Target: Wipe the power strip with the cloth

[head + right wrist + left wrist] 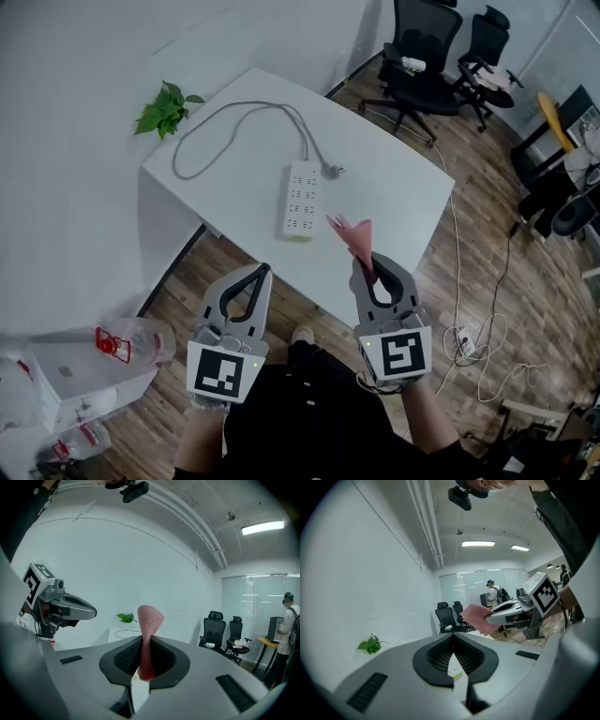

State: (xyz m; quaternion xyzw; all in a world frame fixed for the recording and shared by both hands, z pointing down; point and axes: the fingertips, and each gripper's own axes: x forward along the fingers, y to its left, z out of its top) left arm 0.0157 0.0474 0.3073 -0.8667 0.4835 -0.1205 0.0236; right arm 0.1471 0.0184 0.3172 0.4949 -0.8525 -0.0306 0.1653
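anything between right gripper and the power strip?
Only the cloth that the right gripper holds in its jaws, sticking out toward the power strip; past it, bare table. Head view shows it.

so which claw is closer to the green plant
Left. The left claw is before the table's near edge, on the plant's side; the right claw, gripping the cloth, sits farther right.

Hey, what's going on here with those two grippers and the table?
A person stands at a white table with a tool in each hand. The right hand-held gripper is shut on a pink cloth, held up short of the power strip. The left hand-held gripper is shut and empty. The power strip lies on the table, wiping not yet begun.
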